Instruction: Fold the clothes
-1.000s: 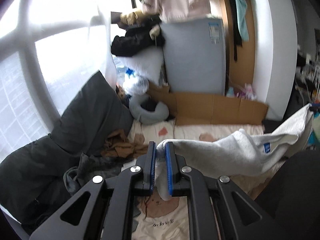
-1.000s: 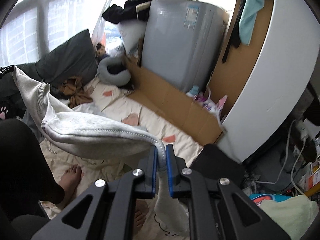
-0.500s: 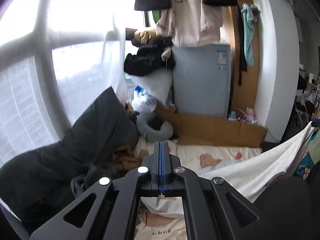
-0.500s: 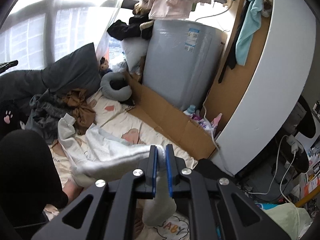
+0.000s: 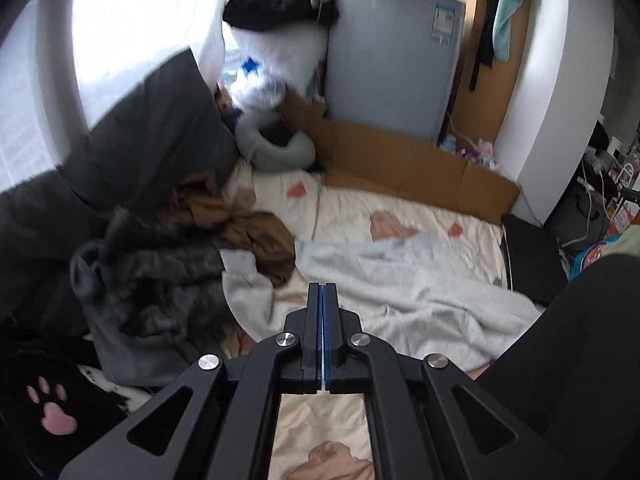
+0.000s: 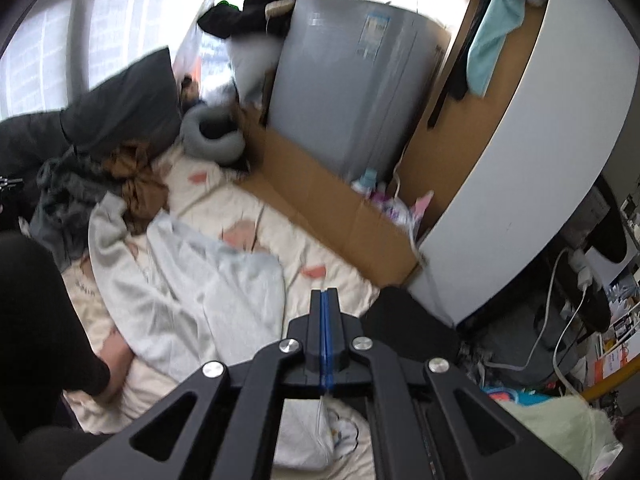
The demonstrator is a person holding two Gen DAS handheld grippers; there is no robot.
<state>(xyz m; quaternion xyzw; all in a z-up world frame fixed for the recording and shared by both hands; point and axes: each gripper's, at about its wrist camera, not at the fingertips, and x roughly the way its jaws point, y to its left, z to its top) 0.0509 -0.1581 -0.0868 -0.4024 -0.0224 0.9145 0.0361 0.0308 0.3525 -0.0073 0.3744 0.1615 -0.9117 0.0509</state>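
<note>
A light grey sweatshirt (image 5: pixel 404 280) lies spread and rumpled on the cream bedding (image 5: pixel 360 208), just beyond my left gripper (image 5: pixel 322 286). That gripper hangs over the garment's near edge, its blue pads pressed together with nothing between them. In the right wrist view the same sweatshirt (image 6: pixel 188 280) lies to the left of my right gripper (image 6: pixel 325 292), which is also shut and empty. A pale piece of cloth (image 6: pixel 308 432) shows under the right gripper's frame; I cannot tell whether it belongs to the sweatshirt.
A brown garment (image 5: pixel 256 236) and a dark fuzzy garment (image 5: pixel 152 280) are heaped at the left by dark pillows (image 5: pixel 160 128). A grey neck pillow (image 5: pixel 272 148), cardboard (image 5: pixel 400 160) and a grey appliance (image 5: pixel 392 60) stand at the back. A person's black-clad leg (image 6: pixel 36 320) is at the left.
Both grippers held the sweatshirt stretched between them; the left let go first, then the right, and it dropped flat onto the bed. The left gripper came down toward the bedding.
</note>
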